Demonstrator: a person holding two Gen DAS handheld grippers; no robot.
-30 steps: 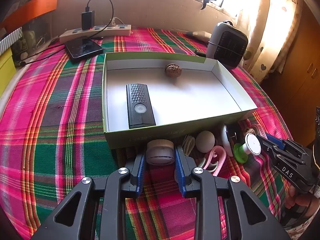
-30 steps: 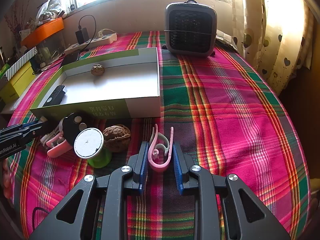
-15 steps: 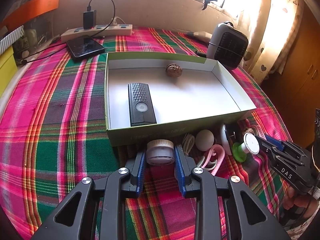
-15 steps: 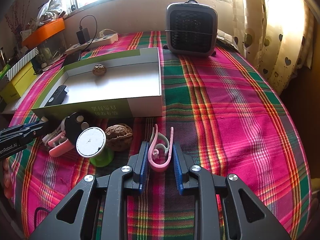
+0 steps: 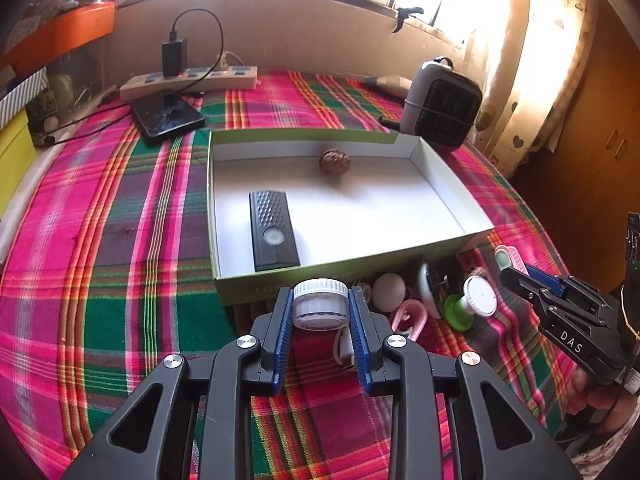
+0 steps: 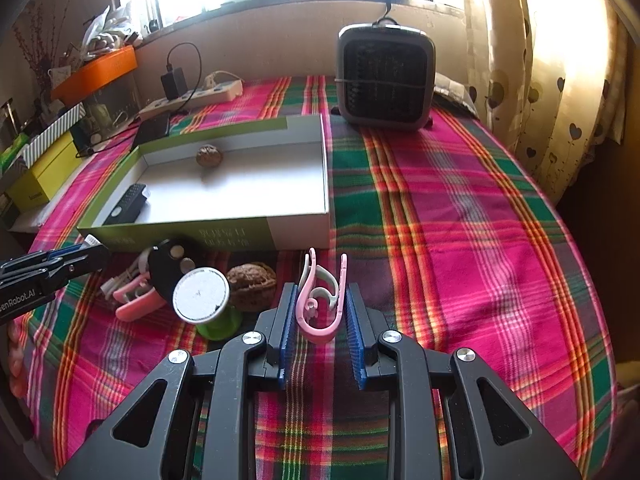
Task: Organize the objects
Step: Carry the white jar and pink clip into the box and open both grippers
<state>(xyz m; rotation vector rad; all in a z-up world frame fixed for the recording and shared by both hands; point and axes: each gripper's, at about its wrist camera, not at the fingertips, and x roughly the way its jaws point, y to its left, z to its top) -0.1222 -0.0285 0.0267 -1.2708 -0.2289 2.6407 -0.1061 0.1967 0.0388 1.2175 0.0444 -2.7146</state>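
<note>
My left gripper (image 5: 320,296) is shut on a small round jar (image 5: 320,312) with a white lid, held just in front of the near wall of the green box (image 5: 440,184). On the box's white floor lie a black remote (image 5: 273,236) and a walnut (image 5: 334,161). My right gripper (image 6: 320,292) is shut on a pink clip (image 6: 320,308), right of the heap before the box. That heap holds a second walnut (image 6: 251,286), a green spool (image 6: 201,295), a black fob (image 6: 168,268) and another pink clip (image 6: 136,304).
A grey heater (image 6: 386,76) stands behind the box's right corner. A power strip (image 5: 188,80) and a black phone (image 5: 168,116) lie at the back left. A yellow box (image 6: 44,176) and clutter line the left edge. A curtain (image 6: 560,80) hangs on the right.
Both grippers keep the same hold on the jar and the clip. The scene has drifted only slightly in both views, and no object on the cloth has changed place.
</note>
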